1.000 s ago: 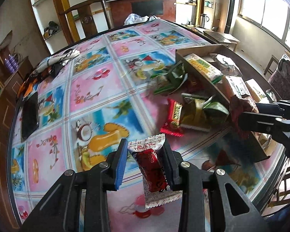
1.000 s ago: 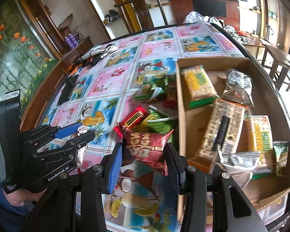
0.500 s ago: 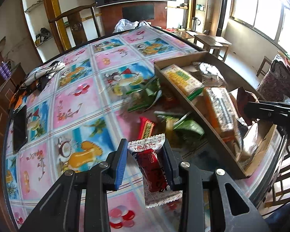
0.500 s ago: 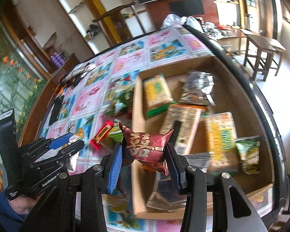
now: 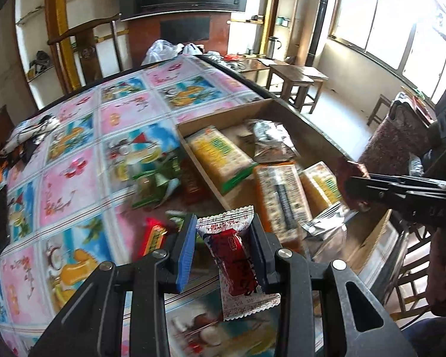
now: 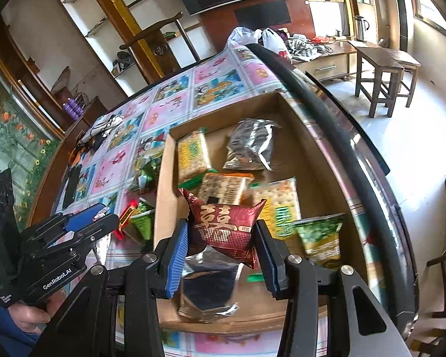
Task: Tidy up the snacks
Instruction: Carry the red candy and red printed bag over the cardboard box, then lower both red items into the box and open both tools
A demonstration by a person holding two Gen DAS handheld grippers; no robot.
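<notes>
Hanging lengthwise between the pads of the left gripper (image 5: 224,251), the red-and-white candy packet (image 5: 236,263) has its long axis running away from the camera, far crimped end toward the cardboard box (image 5: 220,117); the fingers are closed on its sides, above the loose snacks (image 5: 156,178) lying on the table (image 5: 71,178) just left of the box wall. Open tablecloth stretches toward the table's left edge. Over the box's near end, the right gripper (image 6: 221,251) is clamped on the dark red pouch (image 6: 224,223), whose long axis lies crosswise between the pads, printed face up. Inside the box lie cracker packs (image 6: 191,156), a silver bag (image 6: 251,145) and a green pouch (image 6: 321,236); bare cardboard shows along its right wall, beside the table's right edge.
</notes>
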